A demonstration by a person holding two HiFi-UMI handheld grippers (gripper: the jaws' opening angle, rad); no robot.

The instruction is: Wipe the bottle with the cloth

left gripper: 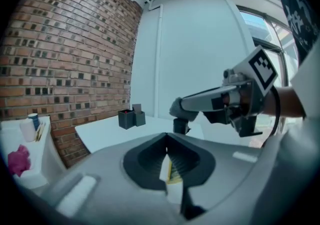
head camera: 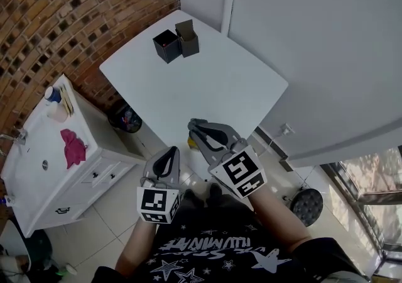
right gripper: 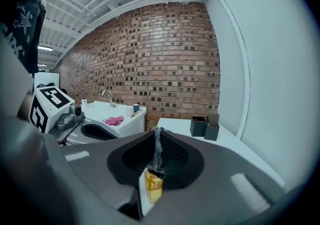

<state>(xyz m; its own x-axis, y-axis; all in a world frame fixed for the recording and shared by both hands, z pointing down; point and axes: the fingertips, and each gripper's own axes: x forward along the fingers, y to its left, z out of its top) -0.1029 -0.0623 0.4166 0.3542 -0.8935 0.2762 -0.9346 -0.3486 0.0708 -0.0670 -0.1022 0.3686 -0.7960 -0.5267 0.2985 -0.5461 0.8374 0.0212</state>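
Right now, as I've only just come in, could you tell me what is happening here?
A person stands by the white table with a gripper in each hand. The left gripper has its tongs together. So has the right gripper; a small yellow thing shows low in its slit, and I cannot tell whether it is gripped. The pink cloth lies untouched on the sink cabinet off to the left, so no wiping is under way.

Black shirt (head camera: 207, 255), white star print
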